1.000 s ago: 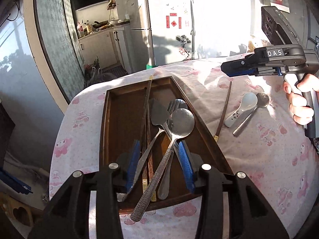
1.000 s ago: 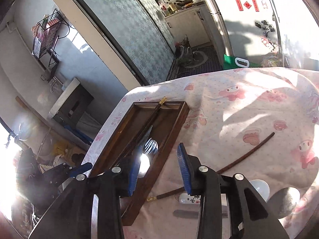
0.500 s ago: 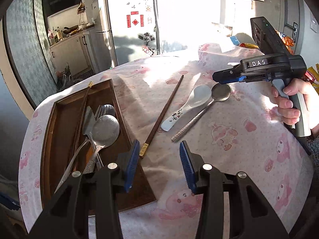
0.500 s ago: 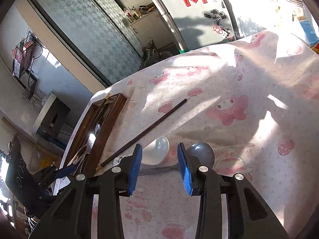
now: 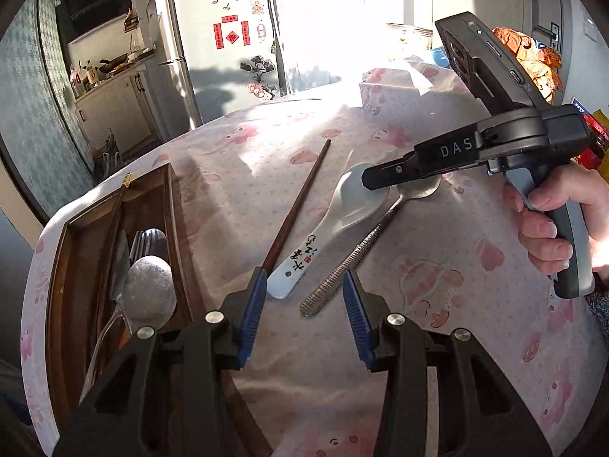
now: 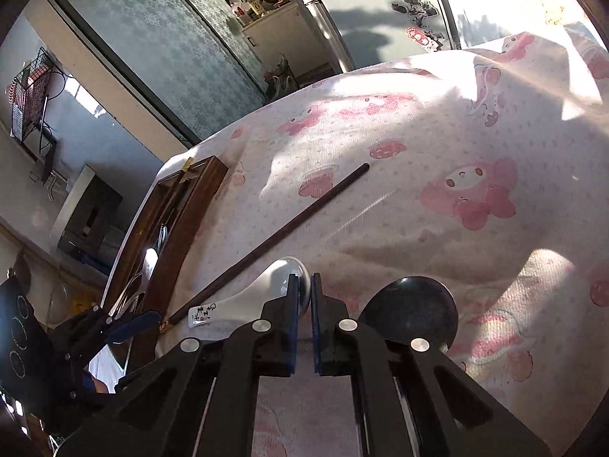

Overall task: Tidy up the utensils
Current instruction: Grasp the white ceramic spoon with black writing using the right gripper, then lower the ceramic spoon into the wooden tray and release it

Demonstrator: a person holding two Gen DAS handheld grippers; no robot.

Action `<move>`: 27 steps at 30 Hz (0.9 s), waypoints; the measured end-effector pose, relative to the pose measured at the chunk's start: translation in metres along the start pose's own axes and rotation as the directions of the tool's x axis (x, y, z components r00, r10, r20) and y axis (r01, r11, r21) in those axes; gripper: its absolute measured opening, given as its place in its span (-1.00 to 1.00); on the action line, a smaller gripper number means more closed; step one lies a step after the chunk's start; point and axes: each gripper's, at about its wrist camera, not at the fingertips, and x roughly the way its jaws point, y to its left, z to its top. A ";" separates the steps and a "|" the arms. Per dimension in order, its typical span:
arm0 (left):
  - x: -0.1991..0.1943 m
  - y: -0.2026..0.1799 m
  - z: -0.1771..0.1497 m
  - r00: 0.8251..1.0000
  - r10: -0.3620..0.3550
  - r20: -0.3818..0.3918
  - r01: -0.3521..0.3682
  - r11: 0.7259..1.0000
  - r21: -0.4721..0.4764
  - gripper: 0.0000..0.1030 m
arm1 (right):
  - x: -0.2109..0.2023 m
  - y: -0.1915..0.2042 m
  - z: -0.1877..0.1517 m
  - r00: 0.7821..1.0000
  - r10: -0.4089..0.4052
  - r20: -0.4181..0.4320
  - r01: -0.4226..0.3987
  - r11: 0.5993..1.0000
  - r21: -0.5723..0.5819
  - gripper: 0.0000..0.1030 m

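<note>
The white spoon [image 5: 342,209] lies on the worktop [image 5: 437,323] with its long axis running straight between the two pairs of tongs. Its handle end sits just ahead of the left tongs [image 5: 304,278], and its bowl is at the tips of the right tongs [image 6: 304,280]. The steel spoon [image 5: 354,259] lies alongside it, close on the right and nearly parallel, its handle end likewise just in front of the left tongs and its bowl beside the right ones. A chopstick [image 5: 300,198] slants away from the left tongs' left jaw, its near end tucked behind that jaw.

The left tongs stand open and hold nothing. Both handle ends lie ahead of the gap between the jaws, neither one touched.

The right tongs have just been closing, and their jaws now stand shut to a thin slit at the far rim of the white spoon's bowl. Whether that rim is nipped between them I can't tell from the right wrist view.

The tray [image 5: 179,236], already holding cutlery, lies to the left of the left tongs, well apart from the right ones.

So my guess is that the left hand is better placed for the carry. It is at the handles and next to the tray, and either spoon would need a short sideways swing with its length turned to match the tray's.
</note>
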 end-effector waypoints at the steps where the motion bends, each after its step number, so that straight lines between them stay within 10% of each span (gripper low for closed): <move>1: 0.004 -0.001 0.001 1.000 0.000 -0.005 0.000 1.000 0.006 -0.11 | -0.002 -0.003 0.000 1.000 0.021 0.000 -0.021 1.000 0.009 -0.90; 12: 0.019 -0.006 0.011 1.000 0.013 -0.015 -0.013 0.999 0.047 0.05 | -0.040 0.004 0.005 0.987 0.157 0.023 -0.156 0.987 -0.036 -0.90; 16: 0.016 -0.010 0.011 1.000 0.019 -0.012 -0.018 0.997 0.074 -0.45 | -0.045 0.013 0.005 0.989 0.143 0.028 -0.141 0.988 -0.060 -0.90; 27: -0.019 0.017 -0.002 0.999 0.049 0.020 -0.049 0.999 0.016 -0.50 | -0.030 0.063 0.016 0.986 0.168 0.017 -0.165 0.980 -0.111 -0.90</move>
